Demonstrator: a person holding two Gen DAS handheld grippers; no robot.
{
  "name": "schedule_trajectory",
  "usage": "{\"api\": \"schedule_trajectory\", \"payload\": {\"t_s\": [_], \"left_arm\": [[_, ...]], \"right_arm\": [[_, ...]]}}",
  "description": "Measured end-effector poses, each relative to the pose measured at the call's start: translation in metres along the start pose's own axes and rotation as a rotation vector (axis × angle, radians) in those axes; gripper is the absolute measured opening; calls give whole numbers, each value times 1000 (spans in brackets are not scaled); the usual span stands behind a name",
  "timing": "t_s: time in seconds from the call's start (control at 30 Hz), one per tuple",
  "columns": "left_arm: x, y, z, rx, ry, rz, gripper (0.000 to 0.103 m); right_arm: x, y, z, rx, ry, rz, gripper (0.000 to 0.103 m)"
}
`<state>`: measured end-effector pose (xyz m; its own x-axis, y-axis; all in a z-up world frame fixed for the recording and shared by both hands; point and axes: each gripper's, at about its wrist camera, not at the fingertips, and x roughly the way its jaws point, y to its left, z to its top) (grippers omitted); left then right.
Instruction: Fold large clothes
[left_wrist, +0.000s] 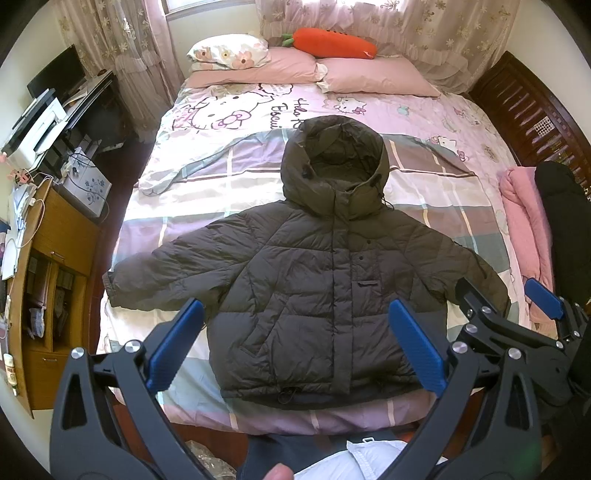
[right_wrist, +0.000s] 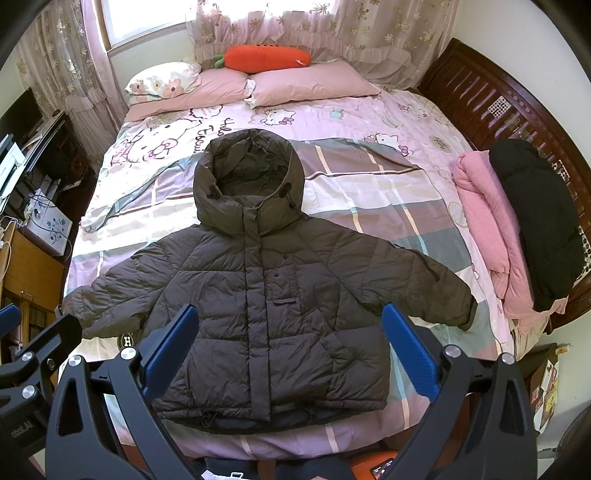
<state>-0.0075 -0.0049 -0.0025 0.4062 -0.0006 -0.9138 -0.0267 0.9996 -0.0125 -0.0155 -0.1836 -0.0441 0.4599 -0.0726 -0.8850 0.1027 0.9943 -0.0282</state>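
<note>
**Jacket flat, hood away, both grippers short of the hem**

Dark puffer jacket (left_wrist: 325, 280) lies front-up and spread on the bed (left_wrist: 424, 192), at the near half. Long axis runs hem to hood, straight away from the person; hood (left_wrist: 334, 162) points at the pillows (left_wrist: 373, 79), hem at the near bed edge. Sleeves out sideways, cuffs at either side. Left gripper (left_wrist: 295, 345) sits above the hem, left of centre, fingers apart, holding nothing. Right gripper (right_wrist: 290, 349) beside it, just right, fingers apart too, empty. Neither touches fabric. Each arm looks nearer its own sleeve, so a sleeve fold inward seems the likely first move. Folded pink and black clothes (right_wrist: 517, 236) lie at the bed's right side.
</note>
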Motion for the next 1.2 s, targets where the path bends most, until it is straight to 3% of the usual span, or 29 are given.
{"api": "schedule_trajectory", "payload": {"t_s": [1.2], "left_arm": [[0,1,0,-1,5,-1,101]], "right_arm": [[5,1,1,1,3,2,100]]}}
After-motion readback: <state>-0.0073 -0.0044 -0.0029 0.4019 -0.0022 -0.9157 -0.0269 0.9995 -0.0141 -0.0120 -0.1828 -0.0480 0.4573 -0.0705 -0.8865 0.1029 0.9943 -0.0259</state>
